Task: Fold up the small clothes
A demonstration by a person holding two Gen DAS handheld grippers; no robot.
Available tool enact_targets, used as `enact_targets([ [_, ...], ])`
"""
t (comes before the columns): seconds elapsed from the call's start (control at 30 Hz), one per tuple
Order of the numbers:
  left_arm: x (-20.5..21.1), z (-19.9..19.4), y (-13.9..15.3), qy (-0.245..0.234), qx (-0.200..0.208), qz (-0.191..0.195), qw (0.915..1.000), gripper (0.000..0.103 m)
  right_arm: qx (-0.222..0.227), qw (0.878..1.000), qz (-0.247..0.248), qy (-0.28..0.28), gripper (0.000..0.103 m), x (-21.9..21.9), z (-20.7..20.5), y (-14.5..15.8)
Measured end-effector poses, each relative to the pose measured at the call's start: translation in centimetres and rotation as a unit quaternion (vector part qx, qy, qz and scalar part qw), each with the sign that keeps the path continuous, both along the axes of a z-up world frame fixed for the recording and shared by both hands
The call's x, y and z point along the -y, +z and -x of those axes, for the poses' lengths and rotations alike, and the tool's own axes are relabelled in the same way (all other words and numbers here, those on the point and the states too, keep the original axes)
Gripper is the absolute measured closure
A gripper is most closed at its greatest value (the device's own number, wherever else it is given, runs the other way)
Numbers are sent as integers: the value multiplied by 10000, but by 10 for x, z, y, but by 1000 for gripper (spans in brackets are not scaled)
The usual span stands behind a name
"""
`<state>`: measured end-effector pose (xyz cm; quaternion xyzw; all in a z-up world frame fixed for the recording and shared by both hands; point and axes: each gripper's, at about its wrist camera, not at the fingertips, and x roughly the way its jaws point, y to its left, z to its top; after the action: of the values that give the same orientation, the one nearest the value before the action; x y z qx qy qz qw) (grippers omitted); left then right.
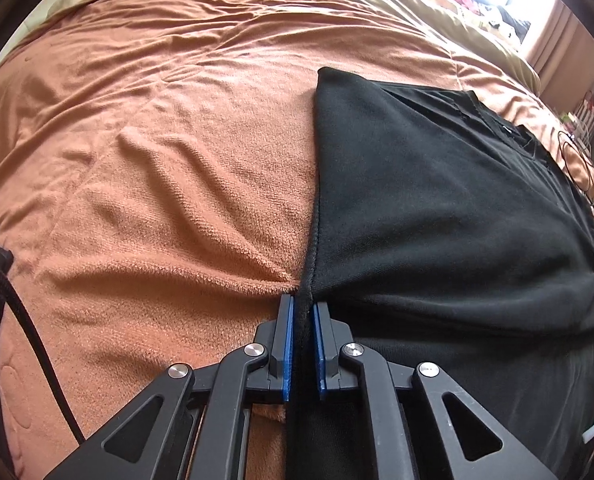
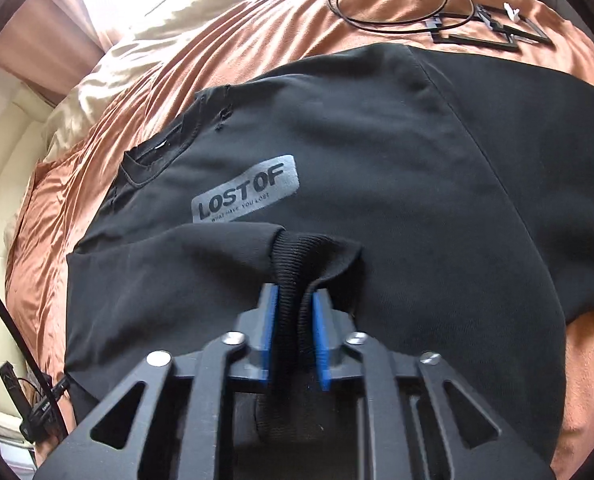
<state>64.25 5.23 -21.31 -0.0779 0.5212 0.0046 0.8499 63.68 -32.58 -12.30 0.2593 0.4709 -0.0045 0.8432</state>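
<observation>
Left gripper (image 1: 303, 308) pinching sweatshirt (image 1: 437, 200) hem, right gripper (image 2: 295, 294) pinching cuff (image 2: 297, 252)

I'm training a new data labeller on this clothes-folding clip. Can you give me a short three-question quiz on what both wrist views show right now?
1. True or false: the right gripper has its jaws shut on the ribbed cuff of the black sweatshirt.
2. What does the left gripper hold? A) a corner of the orange blanket B) an edge of the black sweatshirt C) the cable
3. Fill in: the big word on the grey patch on the sweatshirt reads ____.

Key: 1 true; 2 B; 3 LOSTOF
</observation>
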Motion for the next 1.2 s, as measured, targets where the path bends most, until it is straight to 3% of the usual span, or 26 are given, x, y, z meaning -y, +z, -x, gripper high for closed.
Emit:
enact_targets([
  [0.03,0,2,3,-17,5,12,10000,90,58,10000,27,-3,47,1,3,3],
  [0.07,0,6,6,-28,34,3,10000,90,150,9999,35,3,38,2,7,5],
  [0.27,2,23,26,-96,176,-101,9997,90,302,9989,-319,176,35,7,40,3],
  [0.33,3,28,32,-95,208,-85,9997,90,237,9988,-398,146,51,10,51,-4],
  [0.47,9,40,41,-128,263,-101,9995,90,162,9966,-811,-24,71,21,64,-16],
  [0.53,14,44,44,-168,251,-91,9995,90,70,9951,-987,-22,92,23,62,-22],
  [0.57,18,47,45,-192,243,-88,9995,90,50,9946,-1037,25,96,24,59,-24],
  [0.73,36,58,59,-327,323,-94,9989,90,267,9961,-810,-218,99,37,70,-8],
  [0.87,55,63,68,-438,345,-162,9983,90,144,9977,-629,-221,97,40,86,0],
  [0.9,59,64,71,-463,358,-172,9981,90,205,9975,-655,-195,95,44,92,3],
  [0.97,71,64,75,-522,381,-178,9977,88,370,9967,-692,-204,80,52,106,10],
  [1.03,85,64,77,-569,382,-119,9976,82,517,9958,-705,-272,46,61,119,15],
  [1.2,125,61,82,-693,455,-32,9966,61,813,9930,-735,-439,42,93,158,20],
])
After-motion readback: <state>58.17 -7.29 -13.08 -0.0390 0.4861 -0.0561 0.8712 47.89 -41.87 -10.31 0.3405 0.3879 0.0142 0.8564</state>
